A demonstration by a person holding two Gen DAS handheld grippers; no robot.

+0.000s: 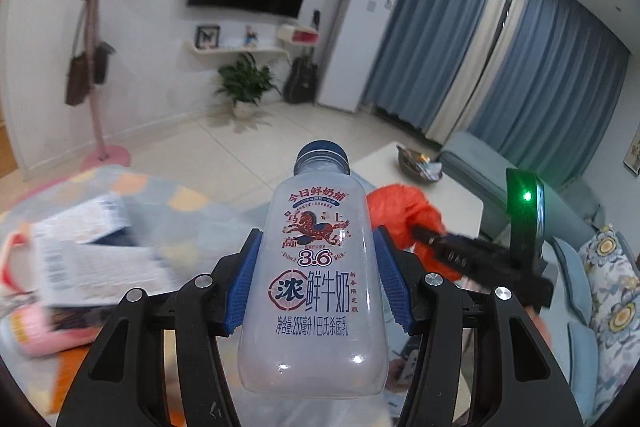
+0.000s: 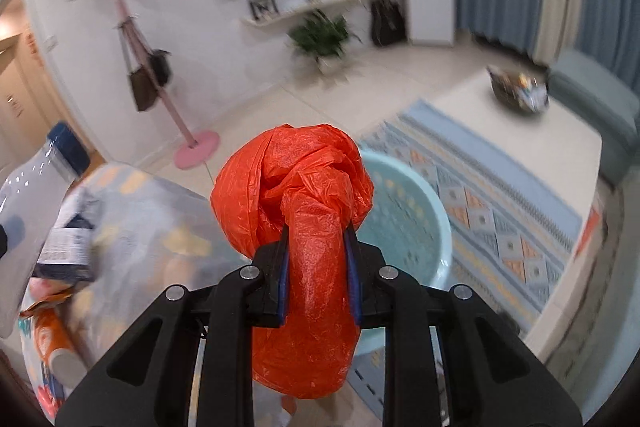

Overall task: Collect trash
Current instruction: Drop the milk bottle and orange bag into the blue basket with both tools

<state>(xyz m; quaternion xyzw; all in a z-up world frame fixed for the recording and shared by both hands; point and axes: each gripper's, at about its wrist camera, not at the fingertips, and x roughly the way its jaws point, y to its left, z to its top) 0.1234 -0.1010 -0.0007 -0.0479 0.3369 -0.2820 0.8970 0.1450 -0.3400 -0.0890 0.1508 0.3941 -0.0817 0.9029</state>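
My left gripper point(image 1: 316, 255) is shut on an empty clear milk bottle point(image 1: 316, 279) with a blue cap, held upright in the air. The bottle also shows at the left edge of the right wrist view point(image 2: 24, 195). My right gripper point(image 2: 316, 231) is shut on a knotted orange plastic bag point(image 2: 296, 187), held up above a light blue bin point(image 2: 412, 223). The orange bag point(image 1: 404, 211) and the right gripper's body show to the right of the bottle in the left wrist view. A clear bag of trash point(image 2: 132, 227) with cartons and wrappers lies below on the left.
A patterned rug point(image 2: 500, 211) and a white low table point(image 2: 520, 131) with a bowl of wrappers point(image 2: 516, 91) lie to the right. A blue sofa point(image 1: 600, 287) is at far right. A pink coat stand point(image 2: 196, 143), a plant point(image 2: 320, 35) and a TV wall are behind.
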